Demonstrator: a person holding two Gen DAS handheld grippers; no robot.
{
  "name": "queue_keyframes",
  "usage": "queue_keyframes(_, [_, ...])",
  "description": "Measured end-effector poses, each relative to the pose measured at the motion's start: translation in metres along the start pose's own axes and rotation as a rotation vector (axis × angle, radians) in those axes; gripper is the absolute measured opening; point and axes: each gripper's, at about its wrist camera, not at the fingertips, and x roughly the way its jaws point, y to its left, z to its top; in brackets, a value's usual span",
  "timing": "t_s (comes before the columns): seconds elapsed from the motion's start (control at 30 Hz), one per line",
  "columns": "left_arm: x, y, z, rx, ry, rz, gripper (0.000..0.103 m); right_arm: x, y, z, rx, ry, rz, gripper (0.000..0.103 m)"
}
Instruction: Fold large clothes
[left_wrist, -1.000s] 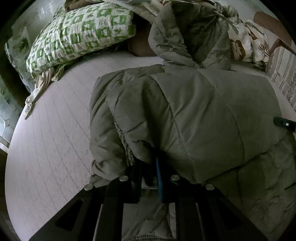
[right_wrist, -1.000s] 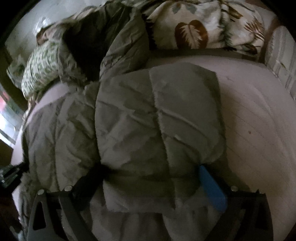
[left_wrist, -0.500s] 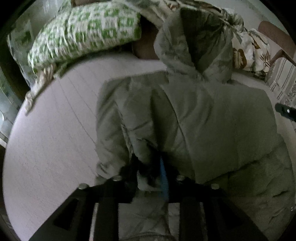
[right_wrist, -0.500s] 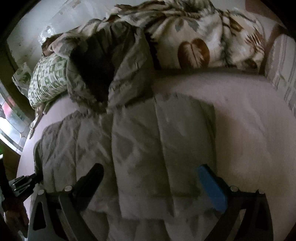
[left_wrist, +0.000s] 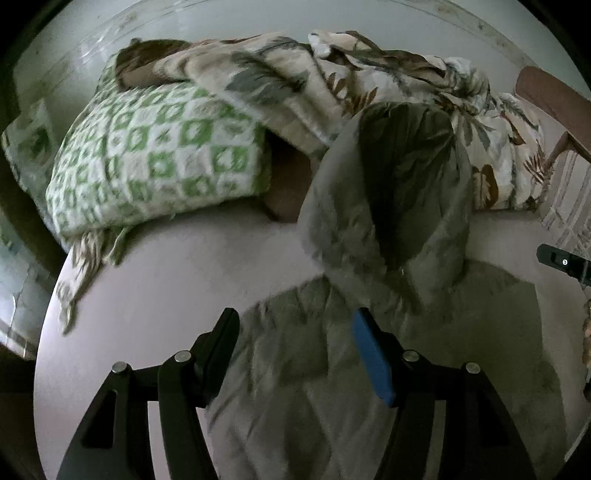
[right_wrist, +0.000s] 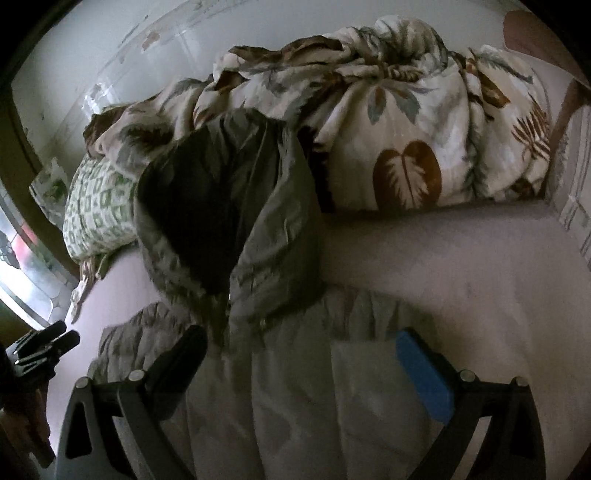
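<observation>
Left tool (left_wrist: 295, 354): lower centre of left wrist view, jaws opening, nothing between the pads; jacket fabric lies below and behind them, not gripped. Released.

Right tool (right_wrist: 306, 365): lower centre of right wrist view, jaws spread wide, black finger at left, blue pad at right, nothing clamped. Fabric lies underneath, apart from the pads as far as can be told. Released. Its tip also shows at the right edge of the left view; the left tool's tip shows at the lower left edge of the right view.

Task item: olive quilted hooded jacket (left_wrist: 332, 369), flat on the bed (left_wrist: 166, 280), filling lower centre and lower right of both views. Body reads as a narrowed rectangular panel, sides apparently turned in; motion blur, so sleeve positions n/c (not confirmable). Hood (right_wrist: 229, 206) not folded: it stands open at frame centre, dark lining showing, leaning against the leaf-print duvet (right_wrist: 406, 122) at the top.

Surroundings: green-check pillow (left_wrist: 155, 162) upper left, well apart from the jacket body, near the hood.

Assessment: side folds appear done, approx. mid-task. Outstanding, in my judgement: hood to be laid down onto the body, then body folded crosswise to a compact bundle. Both tools are free for a fresh grasp.
</observation>
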Motion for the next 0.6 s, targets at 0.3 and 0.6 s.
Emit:
queue_keyframes(0.3, [0.063,-0.025,0.049,0.018,0.003,0.036,0.065,0.043,0.006,0.059,-0.011,0.0,0.021,0.103])
queue_keyframes(0.6, [0.103,-0.028,0.077,-0.004,-0.015,0.013,0.065,0.084,0.003,0.087,0.008,0.0,0.007,0.103])
